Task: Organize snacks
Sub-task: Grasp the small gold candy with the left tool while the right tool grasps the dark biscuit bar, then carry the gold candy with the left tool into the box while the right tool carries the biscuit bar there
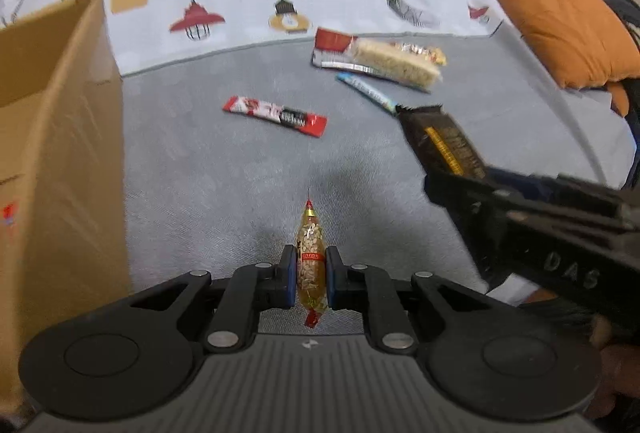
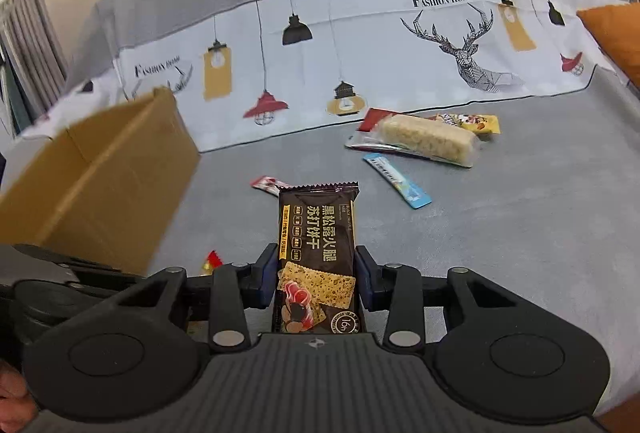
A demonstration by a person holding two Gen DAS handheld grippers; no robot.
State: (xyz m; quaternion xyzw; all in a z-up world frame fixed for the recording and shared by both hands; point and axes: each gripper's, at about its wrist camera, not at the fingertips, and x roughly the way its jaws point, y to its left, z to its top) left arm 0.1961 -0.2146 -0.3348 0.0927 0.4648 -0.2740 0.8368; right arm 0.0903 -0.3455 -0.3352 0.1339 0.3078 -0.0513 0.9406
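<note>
My left gripper [image 1: 311, 267] is shut on a small clear packet of nuts [image 1: 310, 253] with red ends, held above the grey sofa seat. My right gripper [image 2: 316, 273] is shut on a dark brown cracker packet [image 2: 316, 241]; in the left wrist view that cracker packet [image 1: 444, 141] hangs at the right. An open cardboard box [image 1: 56, 137] stands at the left, and in the right wrist view the cardboard box [image 2: 108, 173] is also at the left. On the seat lie a red stick sachet [image 1: 276, 115], a blue stick sachet [image 2: 398, 185] and a pale noodle-cake packet [image 2: 424, 141].
A red packet [image 2: 374, 119] and a yellow packet [image 2: 476, 123] lie partly under the noodle cake. A printed white cloth [image 2: 360, 73] covers the sofa back. An orange cushion [image 1: 568, 29] leans at the right. The left gripper's body [image 2: 60, 273] shows at the lower left of the right wrist view.
</note>
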